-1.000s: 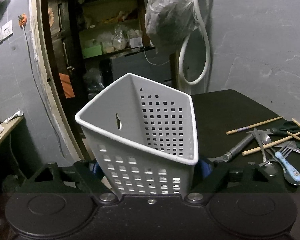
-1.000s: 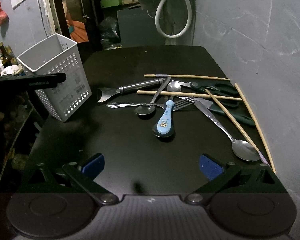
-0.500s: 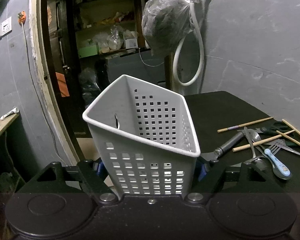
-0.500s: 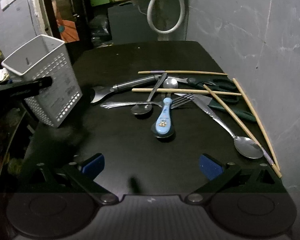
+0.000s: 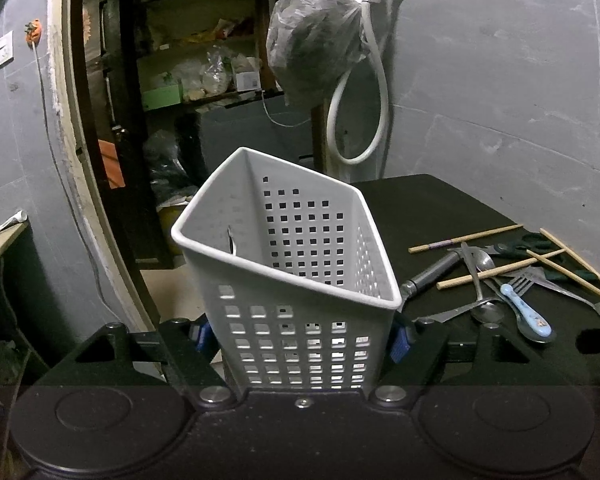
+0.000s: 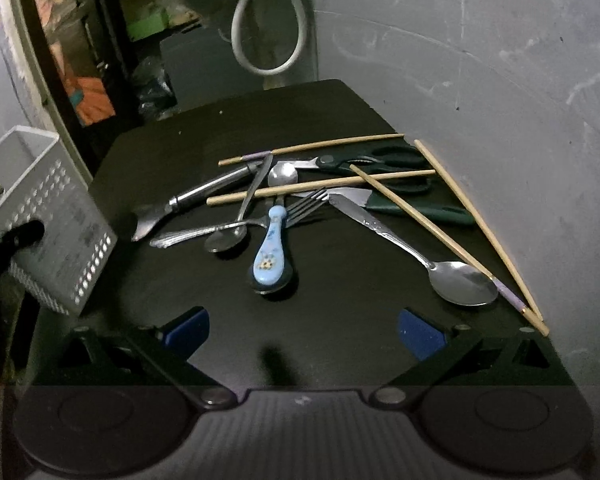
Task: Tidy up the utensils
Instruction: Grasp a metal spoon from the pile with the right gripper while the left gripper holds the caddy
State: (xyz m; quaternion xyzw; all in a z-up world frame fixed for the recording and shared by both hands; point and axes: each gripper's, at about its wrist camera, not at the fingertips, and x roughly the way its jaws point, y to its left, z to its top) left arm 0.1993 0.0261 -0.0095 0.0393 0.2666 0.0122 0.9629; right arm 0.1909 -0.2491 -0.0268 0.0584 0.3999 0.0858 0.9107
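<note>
A white perforated basket [image 5: 300,264] stands tilted at the black table's [image 6: 340,320] left edge. My left gripper [image 5: 300,338] has its jaws closing on the basket's lower walls, and the blue pads [image 5: 400,340] touch both sides. In the right wrist view the basket [image 6: 48,216] is at far left. The utensil pile lies mid-table: a blue-handled spoon [image 6: 270,248], a fork [image 6: 236,224], a large steel spoon [image 6: 460,282], wooden chopsticks [image 6: 320,186], green scissors [image 6: 384,162] and a metal-handled tool [image 6: 196,196]. My right gripper [image 6: 302,332] hovers open just short of the blue-handled spoon, holding nothing.
A grey wall [image 6: 500,80] runs along the table's right side, close to the chopsticks. A white hose [image 5: 360,112] and a bagged bundle [image 5: 316,44] hang behind the table. Left of the basket is a dark doorway with cluttered shelves [image 5: 188,80].
The left jaws have come in against the basket's sides. The right gripper has rolled and dropped toward the utensils, so the pile looks nearer and slanted.
</note>
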